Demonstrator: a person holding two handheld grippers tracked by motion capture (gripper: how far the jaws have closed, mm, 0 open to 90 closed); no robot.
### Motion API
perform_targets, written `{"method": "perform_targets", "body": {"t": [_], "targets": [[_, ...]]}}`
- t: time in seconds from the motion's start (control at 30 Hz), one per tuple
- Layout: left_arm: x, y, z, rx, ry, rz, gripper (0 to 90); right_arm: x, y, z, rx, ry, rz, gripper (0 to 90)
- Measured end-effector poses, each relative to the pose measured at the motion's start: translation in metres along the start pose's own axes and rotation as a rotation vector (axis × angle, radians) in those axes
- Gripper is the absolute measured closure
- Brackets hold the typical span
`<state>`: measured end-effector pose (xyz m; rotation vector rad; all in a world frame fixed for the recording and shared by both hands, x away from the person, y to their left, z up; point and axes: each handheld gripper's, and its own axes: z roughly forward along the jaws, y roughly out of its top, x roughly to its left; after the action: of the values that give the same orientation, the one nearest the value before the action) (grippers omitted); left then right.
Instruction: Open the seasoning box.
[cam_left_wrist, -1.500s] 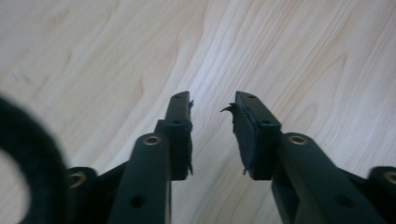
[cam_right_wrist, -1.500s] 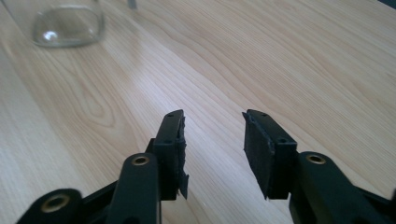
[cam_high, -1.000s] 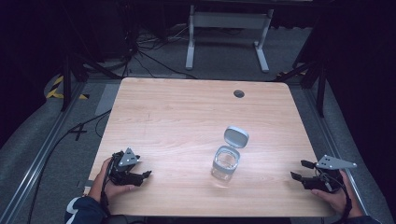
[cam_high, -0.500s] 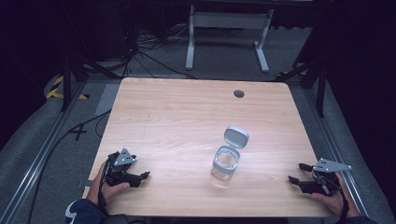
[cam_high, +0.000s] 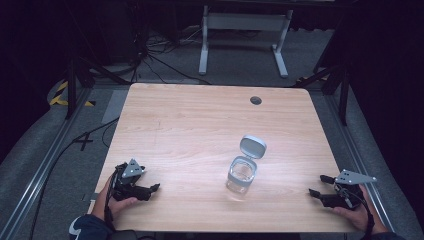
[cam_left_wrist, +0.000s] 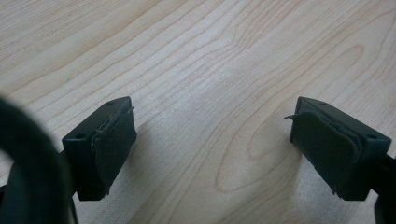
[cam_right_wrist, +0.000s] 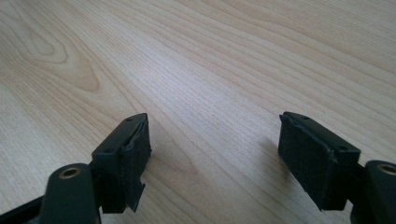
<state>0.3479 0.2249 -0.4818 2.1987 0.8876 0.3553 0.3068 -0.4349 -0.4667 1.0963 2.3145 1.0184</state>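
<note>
A clear glass jar (cam_high: 242, 175) stands near the middle front of the wooden table (cam_high: 200, 130), and its grey lid (cam_high: 252, 147) leans against the jar's far rim. My left gripper (cam_high: 152, 189) rests low at the front left corner, held by a hand (cam_high: 117, 205). It is open, with bare wood between its pads (cam_left_wrist: 114, 140). At the front right edge my right gripper (cam_high: 320, 186) also sits low over the table. Its jaws stand wide apart around bare tabletop, and its pads (cam_right_wrist: 135, 154) hold nothing. Both grippers point inward toward the jar.
A small round cable hole (cam_high: 256, 100) sits near the table's far edge. Beyond the table stands a grey metal stand (cam_high: 242, 30) on a dark floor with cables (cam_high: 150, 55). Metal rails (cam_high: 45, 165) run along both sides.
The right gripper has dropped lower and drawn slightly toward the front edge. The left gripper has shifted a little lower too. The jar and lid have not moved.
</note>
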Motion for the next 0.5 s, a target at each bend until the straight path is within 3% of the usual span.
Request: {"method": "perform_targets", "body": {"t": [0.5], "targets": [[-0.0003,0.0004,-0.0004,0.009,0.006,-0.002,14.1,0.0005,0.0001,0.0001,0.001,-0.001,0.003,24.8]]}}
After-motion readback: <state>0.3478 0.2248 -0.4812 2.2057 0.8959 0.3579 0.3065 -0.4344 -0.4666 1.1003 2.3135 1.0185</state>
